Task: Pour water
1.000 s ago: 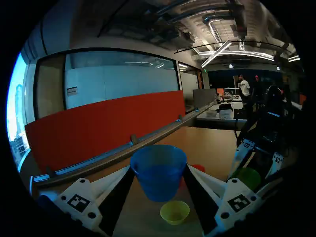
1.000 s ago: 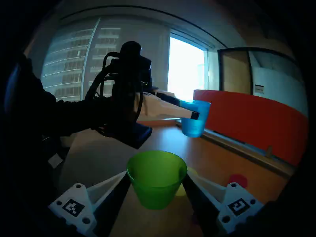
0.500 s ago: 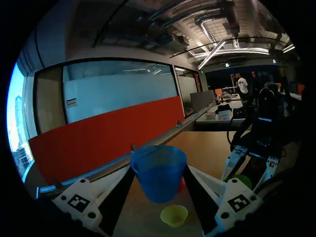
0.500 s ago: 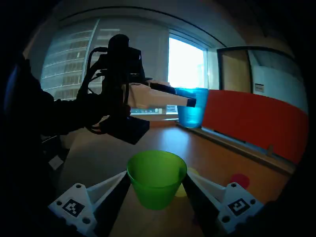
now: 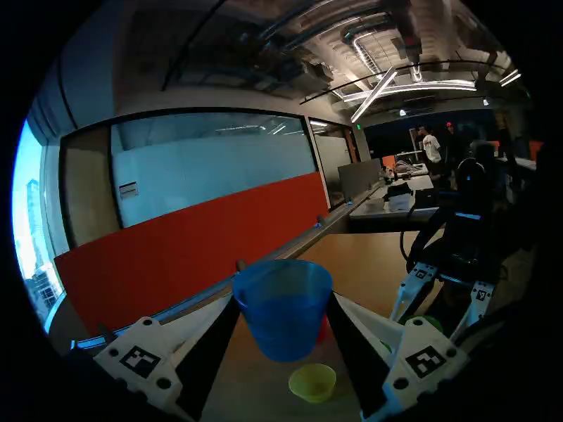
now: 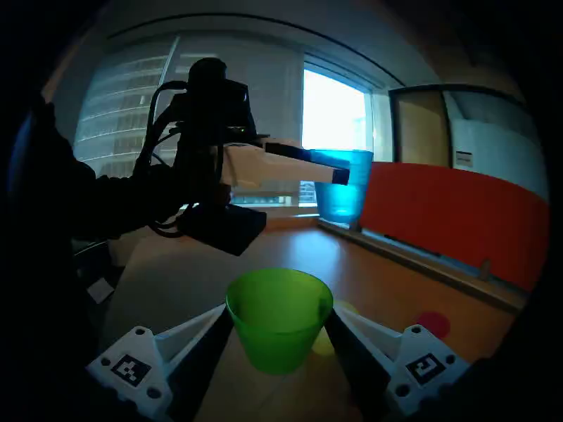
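This is an open-plan office — a long wooden worktop [image 5: 359,257] runs beside a red partition [image 5: 204,239] at centre left, with a glass-walled room [image 5: 211,162] above it. Exposed ducts [image 5: 362,42] and strip lights [image 5: 376,88] cross the upper right; beneath them stand more desks [image 5: 394,207] and people [image 5: 428,148]. The right gripper view shows tall windows [image 6: 331,119] with blinds [image 6: 119,119] — upper left.

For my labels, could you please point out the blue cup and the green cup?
Blue cup [image 5: 283,316], left gripper view, front wall.
Green cup [image 6: 279,330], right gripper view, front wall.
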Available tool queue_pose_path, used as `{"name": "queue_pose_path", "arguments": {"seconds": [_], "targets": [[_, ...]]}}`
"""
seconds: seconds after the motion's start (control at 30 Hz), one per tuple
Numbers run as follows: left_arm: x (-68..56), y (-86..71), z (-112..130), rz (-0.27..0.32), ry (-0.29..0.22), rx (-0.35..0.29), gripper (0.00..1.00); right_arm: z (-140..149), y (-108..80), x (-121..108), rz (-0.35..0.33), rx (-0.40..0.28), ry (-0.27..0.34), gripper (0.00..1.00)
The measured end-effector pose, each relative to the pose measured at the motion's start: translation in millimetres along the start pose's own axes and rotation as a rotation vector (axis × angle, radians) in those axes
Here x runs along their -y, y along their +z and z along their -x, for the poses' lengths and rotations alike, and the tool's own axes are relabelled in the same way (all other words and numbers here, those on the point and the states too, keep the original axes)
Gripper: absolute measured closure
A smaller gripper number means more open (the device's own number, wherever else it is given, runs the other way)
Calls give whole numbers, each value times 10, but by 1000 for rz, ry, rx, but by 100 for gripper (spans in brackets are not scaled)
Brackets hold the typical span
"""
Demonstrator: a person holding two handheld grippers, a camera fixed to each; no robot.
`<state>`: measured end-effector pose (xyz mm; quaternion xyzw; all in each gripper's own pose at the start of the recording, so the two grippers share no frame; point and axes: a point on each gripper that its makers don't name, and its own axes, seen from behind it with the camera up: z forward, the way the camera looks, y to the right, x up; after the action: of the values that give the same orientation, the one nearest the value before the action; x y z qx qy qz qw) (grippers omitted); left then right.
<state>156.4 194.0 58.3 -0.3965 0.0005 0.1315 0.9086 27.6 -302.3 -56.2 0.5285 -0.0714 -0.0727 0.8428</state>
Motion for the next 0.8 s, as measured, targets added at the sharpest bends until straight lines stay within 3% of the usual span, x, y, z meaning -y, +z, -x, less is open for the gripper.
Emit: {"name": "queue_pose_path", "arguments": {"seconds": [0.4,0.8], "targets": [[26,-31,0,-5,9,-8,16,7,84,-23,0,-10,11,10],[-38,-81,-6,5,58,-18,16,4,145,-19,-6,-9,5,10]]}}
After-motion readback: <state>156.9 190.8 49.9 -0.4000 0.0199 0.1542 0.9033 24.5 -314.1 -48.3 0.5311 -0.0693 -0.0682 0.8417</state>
